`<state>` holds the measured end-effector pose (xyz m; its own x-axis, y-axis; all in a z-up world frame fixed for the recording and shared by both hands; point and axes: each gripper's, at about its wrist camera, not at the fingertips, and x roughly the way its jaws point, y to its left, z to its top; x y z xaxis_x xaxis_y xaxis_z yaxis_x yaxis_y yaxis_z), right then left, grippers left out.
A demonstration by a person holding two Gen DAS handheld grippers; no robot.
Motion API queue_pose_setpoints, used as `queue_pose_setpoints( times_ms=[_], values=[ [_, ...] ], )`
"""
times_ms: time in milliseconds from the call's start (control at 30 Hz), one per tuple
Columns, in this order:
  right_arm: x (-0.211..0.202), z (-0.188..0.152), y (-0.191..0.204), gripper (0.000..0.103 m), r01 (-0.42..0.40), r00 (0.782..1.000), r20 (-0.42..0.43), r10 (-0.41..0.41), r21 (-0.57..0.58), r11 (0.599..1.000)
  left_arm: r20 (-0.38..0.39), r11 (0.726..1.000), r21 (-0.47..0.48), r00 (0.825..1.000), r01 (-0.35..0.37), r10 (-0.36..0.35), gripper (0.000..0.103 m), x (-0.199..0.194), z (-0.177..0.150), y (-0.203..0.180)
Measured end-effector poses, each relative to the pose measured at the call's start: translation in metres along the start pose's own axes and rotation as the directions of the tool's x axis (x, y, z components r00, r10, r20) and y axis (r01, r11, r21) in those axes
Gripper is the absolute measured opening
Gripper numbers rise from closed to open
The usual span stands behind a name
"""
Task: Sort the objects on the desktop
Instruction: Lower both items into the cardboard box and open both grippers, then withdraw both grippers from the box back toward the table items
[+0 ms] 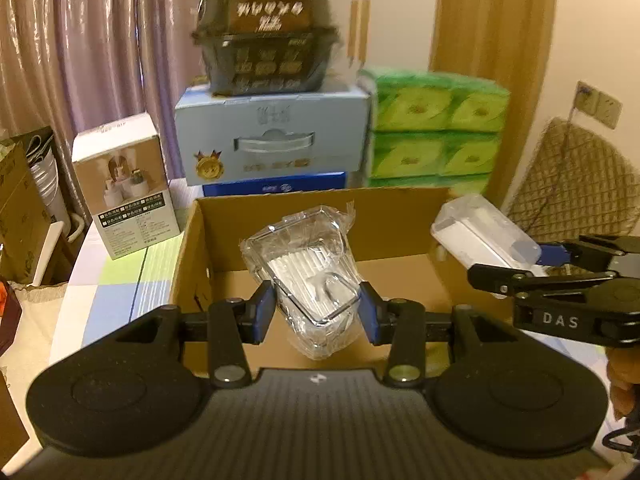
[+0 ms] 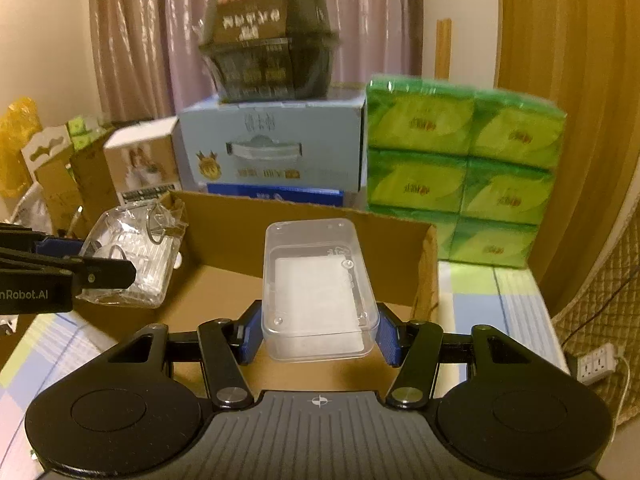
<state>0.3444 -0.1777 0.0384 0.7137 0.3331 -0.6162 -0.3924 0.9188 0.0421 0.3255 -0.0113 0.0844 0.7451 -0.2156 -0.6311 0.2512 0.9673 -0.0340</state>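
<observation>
Left gripper (image 1: pixel 318 312) is clamping a clear wrapped pack (image 1: pixel 308 276) w/ white contents, holding it over the open cardboard box (image 1: pixel 208 248). Right gripper (image 2: pixel 318 336) is gripping a clear plastic case (image 2: pixel 318 292) by its sides, also over the box. Both items are hanging above the box floor, prob not touching it. Green tissue packs (image 2: pixel 460 168) are sitting behind the box
</observation>
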Motion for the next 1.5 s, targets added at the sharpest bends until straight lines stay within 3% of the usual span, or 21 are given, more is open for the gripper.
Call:
queue_pose_setpoints(
  times_ms=[233, 600, 800, 933, 1033, 1333, 1500],
  values=[
    [0.037, -0.005, -0.005, 0.054, -0.008, 0.998, -0.063, 0.009, 0.015, 1.000, -0.065, 1.000, 0.001, 0.998, 0.008, -0.008, 0.039, 0.044, -0.003, 0.005],
    [0.047, -0.011, -0.011, 0.054, -0.002, 0.996, -0.093, 0.005, 0.030, 1.000, -0.105, 1.000, 0.023, 0.995, 0.007, -0.005, 0.041, 0.071, -0.007, 0.000],
    [0.048, -0.007, -0.010, 0.055, -0.032, 0.994, -0.107, 0.035, 0.029, 0.999, -0.076, 1.000, 0.027, 0.997, -0.008, 0.011, 0.053, 0.054, 0.000, 0.003],
    [0.038, -0.004, -0.009, 0.072, -0.026, 0.998, -0.062, 0.028, 0.040, 0.999, -0.058, 1.000, 0.010, 0.998, -0.012, 0.013, 0.062, 0.041, 0.001, 0.008],
    [0.024, -0.002, -0.010, 0.073, -0.022, 0.999, -0.033, 0.024, 0.058, 0.998, -0.043, 1.000, -0.003, 0.999, -0.015, 0.014, 0.070, 0.027, 0.000, 0.013],
    [-0.045, 0.002, -0.010, 0.085, -0.016, 0.999, 0.050, 0.012, 0.078, 0.997, 0.018, 0.999, -0.029, 0.999, -0.031, 0.031, 0.079, -0.032, -0.006, 0.018],
    [-0.097, -0.017, -0.003, 0.095, -0.051, 0.995, 0.091, 0.040, 0.122, 0.991, 0.041, 0.999, -0.035, 0.998, -0.042, 0.043, 0.089, -0.070, -0.021, 0.015]
  ],
)
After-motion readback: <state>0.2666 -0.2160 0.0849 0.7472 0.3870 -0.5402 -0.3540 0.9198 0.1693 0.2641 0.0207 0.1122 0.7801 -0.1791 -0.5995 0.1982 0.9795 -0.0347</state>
